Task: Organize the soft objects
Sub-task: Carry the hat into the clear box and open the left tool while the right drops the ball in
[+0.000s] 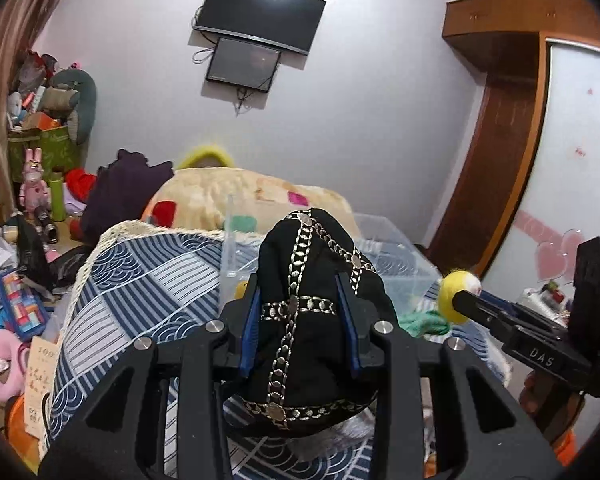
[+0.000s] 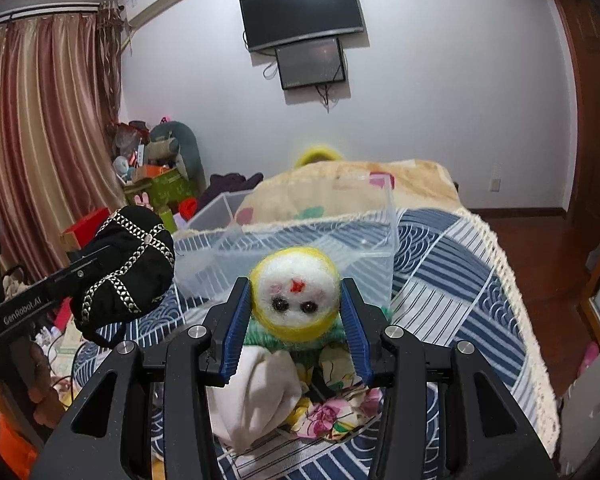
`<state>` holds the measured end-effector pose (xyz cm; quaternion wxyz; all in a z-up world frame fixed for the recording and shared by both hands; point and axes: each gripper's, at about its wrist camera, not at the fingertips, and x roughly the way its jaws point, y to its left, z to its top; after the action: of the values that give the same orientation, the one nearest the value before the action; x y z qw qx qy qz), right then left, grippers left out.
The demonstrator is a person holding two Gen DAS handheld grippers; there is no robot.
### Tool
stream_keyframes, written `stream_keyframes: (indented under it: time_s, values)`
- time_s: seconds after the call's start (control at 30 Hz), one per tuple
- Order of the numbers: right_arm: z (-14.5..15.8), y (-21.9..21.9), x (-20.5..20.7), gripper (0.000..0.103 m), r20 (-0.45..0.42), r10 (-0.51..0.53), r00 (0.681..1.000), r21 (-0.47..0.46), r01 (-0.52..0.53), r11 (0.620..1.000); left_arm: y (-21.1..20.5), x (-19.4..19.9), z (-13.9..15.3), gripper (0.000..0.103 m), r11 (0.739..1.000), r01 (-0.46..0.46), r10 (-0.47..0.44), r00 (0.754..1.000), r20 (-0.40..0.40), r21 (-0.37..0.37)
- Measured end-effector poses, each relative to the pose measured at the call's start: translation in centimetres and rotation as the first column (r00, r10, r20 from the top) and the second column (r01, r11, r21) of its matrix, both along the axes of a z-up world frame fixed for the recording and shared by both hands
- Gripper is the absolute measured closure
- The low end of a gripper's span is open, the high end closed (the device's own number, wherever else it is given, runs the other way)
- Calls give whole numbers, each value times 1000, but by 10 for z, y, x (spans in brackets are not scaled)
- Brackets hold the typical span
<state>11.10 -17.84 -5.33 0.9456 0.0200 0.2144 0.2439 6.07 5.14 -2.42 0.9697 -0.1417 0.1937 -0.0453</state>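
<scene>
Right wrist: felt doll (image 2: 294,300) held just short of bin rim (image 2: 300,228).

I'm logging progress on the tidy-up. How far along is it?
Nothing looks binned yet: the clear bin on the bed appears empty. In hand: the left gripper holds the black cap, the right gripper the felt doll. Left: drop both in, then the cloths below.

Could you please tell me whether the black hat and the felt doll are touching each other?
Apart. The right wrist view shows the black hat at left and the felt doll at centre, with the clear plastic bin and bedspread visible between them.
</scene>
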Motion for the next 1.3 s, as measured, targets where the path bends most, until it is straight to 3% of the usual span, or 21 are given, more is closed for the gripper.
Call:
stream_keyframes:
  time_s: [0.17, 0.53, 0.83, 1.03, 1.3]
  values:
    - [16, -4, 7, 62, 31, -13, 999, -2, 13, 1000, 8, 16, 16, 68, 999, 28, -27, 1000, 6, -40]
    - [43, 9, 44, 62, 78, -20, 997, -54, 25, 998, 15, 88, 33, 68, 1000, 5, -5, 999, -48, -13]
    - [24, 27, 85, 62, -21, -4, 1000, -128, 1, 992, 13, 146, 8, 68, 1000, 12, -13, 981, -194, -6]
    - [5, 32, 108, 62, -122, 12, 992, -156, -31, 987, 1, 170, -15, 68, 998, 53, -46, 949, -312, 15]
    - [-4, 36, 111, 61, -163, 21, 986, -202, -54, 978, -2, 165, -16, 65, 997, 54, -32, 950, -310, 63]
